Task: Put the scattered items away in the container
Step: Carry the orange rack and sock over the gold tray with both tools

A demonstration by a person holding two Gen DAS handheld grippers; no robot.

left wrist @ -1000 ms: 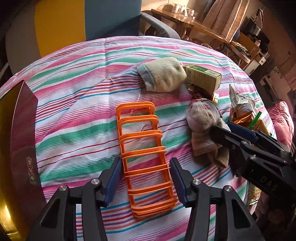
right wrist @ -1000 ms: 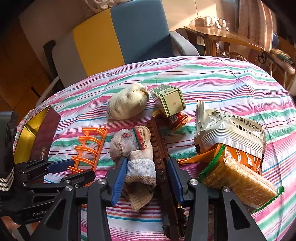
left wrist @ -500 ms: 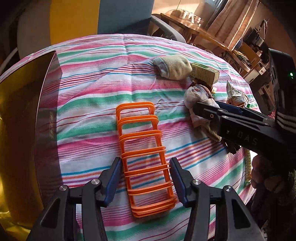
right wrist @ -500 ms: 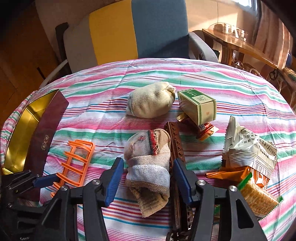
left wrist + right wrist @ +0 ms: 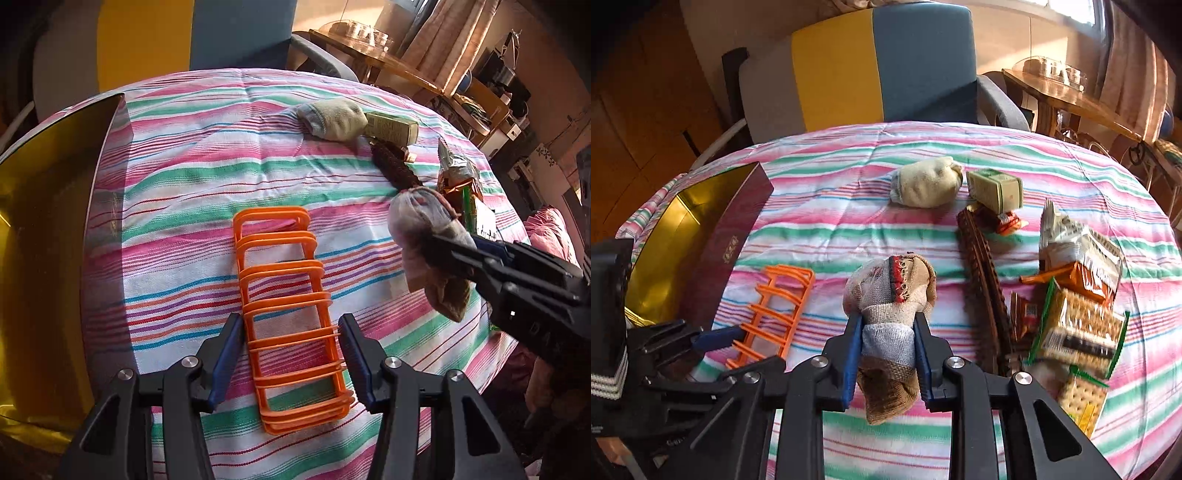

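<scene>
At the far left the container (image 5: 713, 236), a maroon box with a gold lining, sits open on the striped cloth of the worktop (image 5: 820, 206); what shows of its gold interior holds nothing. Just right of it lies the orange rack (image 5: 288, 314), flat on the cloth, with the left hand-held gripper (image 5: 291, 354) released, its fingers straddling the rack's near end without pinching it.

Further right, the right hand-held gripper (image 5: 886, 350) is clenched on the rolled sock (image 5: 890, 306), held clear of the cloth by its middle with the toe hanging below. The step in hand looks like carrying that sock leftward to the box — best done high enough to pass over the rack and the box wall, letting go only once the bundle is over the gold lining. The left fingers would need to close squarely on the rack's side rails, since the thin loops may flex or slip.

Well to the right a cream sock (image 5: 925, 181), a green carton (image 5: 995, 190), a brown toy track (image 5: 982, 280) and cracker packets (image 5: 1075, 325) lie scattered.

The cloth is rumpled and soft — things could snag. Behind stand a yellow-and-blue chair (image 5: 879, 66) and a wooden side table (image 5: 1067, 92) in warm window light.
</scene>
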